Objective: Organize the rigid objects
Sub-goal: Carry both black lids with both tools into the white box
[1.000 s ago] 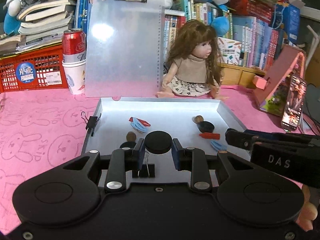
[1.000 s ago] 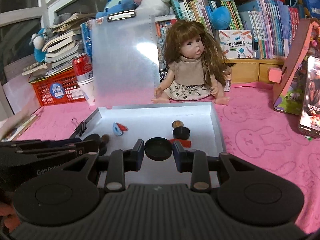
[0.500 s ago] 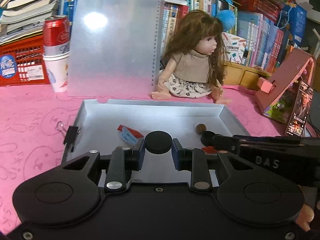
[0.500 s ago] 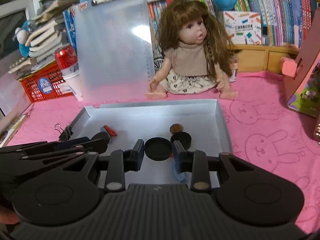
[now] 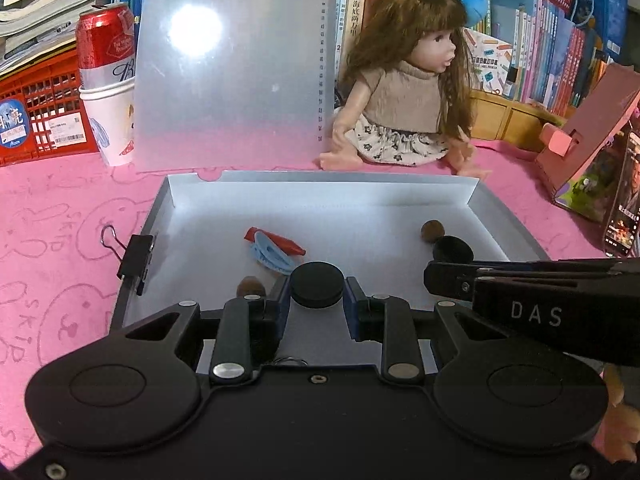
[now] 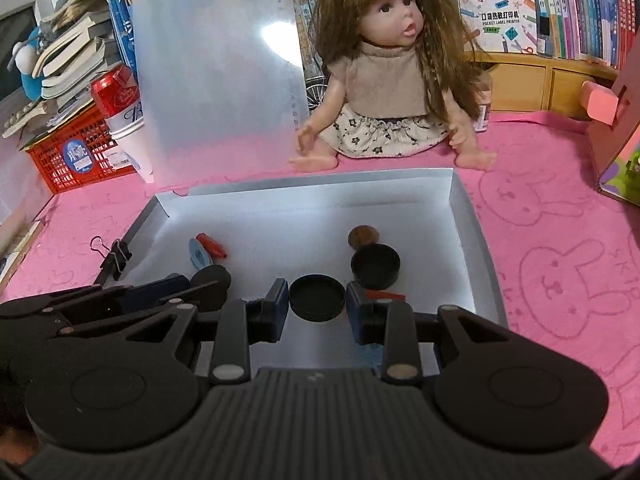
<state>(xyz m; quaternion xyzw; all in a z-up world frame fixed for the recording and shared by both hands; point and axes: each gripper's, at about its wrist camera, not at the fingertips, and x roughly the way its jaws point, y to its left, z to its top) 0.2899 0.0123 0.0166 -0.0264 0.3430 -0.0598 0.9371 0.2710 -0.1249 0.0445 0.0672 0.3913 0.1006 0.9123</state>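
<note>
Covering the desk, a pink bunny-print cloth; bookshelves behind.

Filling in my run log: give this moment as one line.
left tool: shut on black disc | right tool: shut on black cap | both above open box

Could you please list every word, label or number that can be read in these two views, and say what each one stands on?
"DAS": on the right gripper.
"POCKET LABEL PRINTER": on the white box behind the doll, under a line of Chinese characters.
"SKIP": drawn on the pink cloth beside the rabbits.
Red can: only a script "B" reads.
Book spines, basket stickers: too small or blurred.
</note>
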